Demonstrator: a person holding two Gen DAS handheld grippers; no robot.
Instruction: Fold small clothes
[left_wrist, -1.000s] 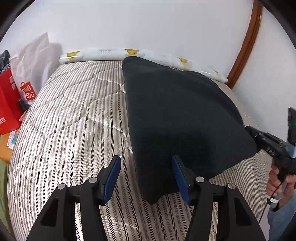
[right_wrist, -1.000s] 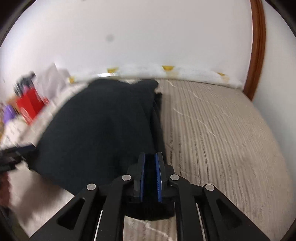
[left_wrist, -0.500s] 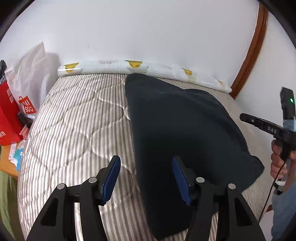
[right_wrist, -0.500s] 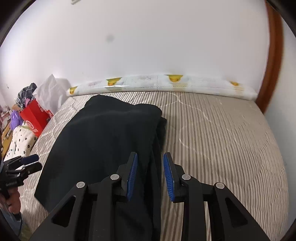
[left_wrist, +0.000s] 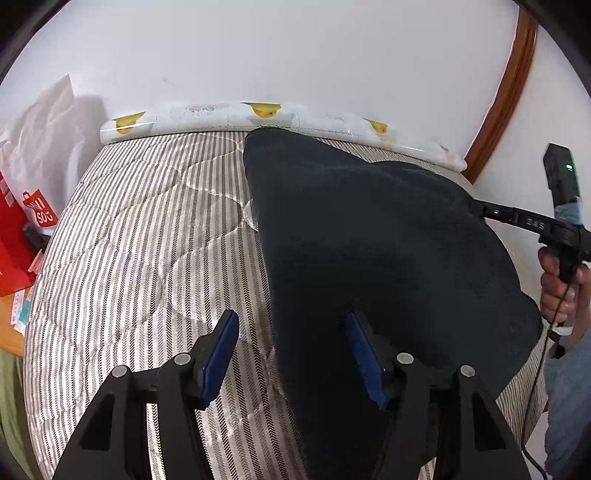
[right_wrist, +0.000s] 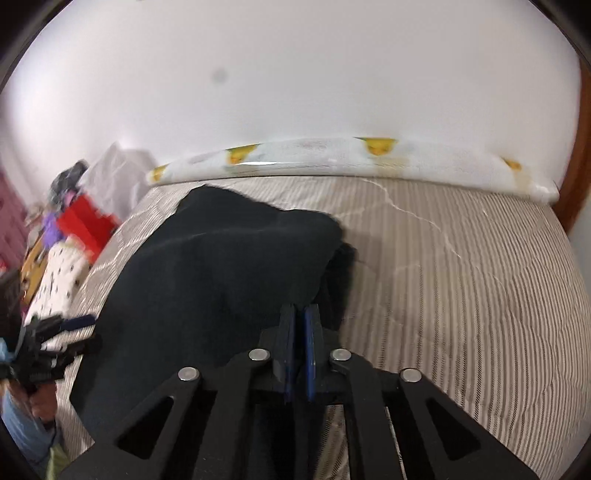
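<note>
A dark navy garment (left_wrist: 373, 258) lies folded on the striped quilted mattress (left_wrist: 147, 251). My left gripper (left_wrist: 291, 339) is open, hovering over the garment's near left edge, its right finger above the cloth. My right gripper (right_wrist: 300, 325) is shut on the garment's right edge (right_wrist: 221, 273); in the left wrist view it reaches in from the right (left_wrist: 476, 208), its tip at the cloth's far right edge.
A rolled white mat with yellow ducks (left_wrist: 280, 114) lies along the wall. Red bags (left_wrist: 18, 236) and white plastic bags stand left of the bed. A spotted cloth (right_wrist: 59, 280) lies at the left. A wooden door frame (left_wrist: 506, 88) is at the right.
My right gripper opened half a second ago and has now shut on the garment's right edge again. The left gripper stays open, shifted slightly over the cloth's near edge.
</note>
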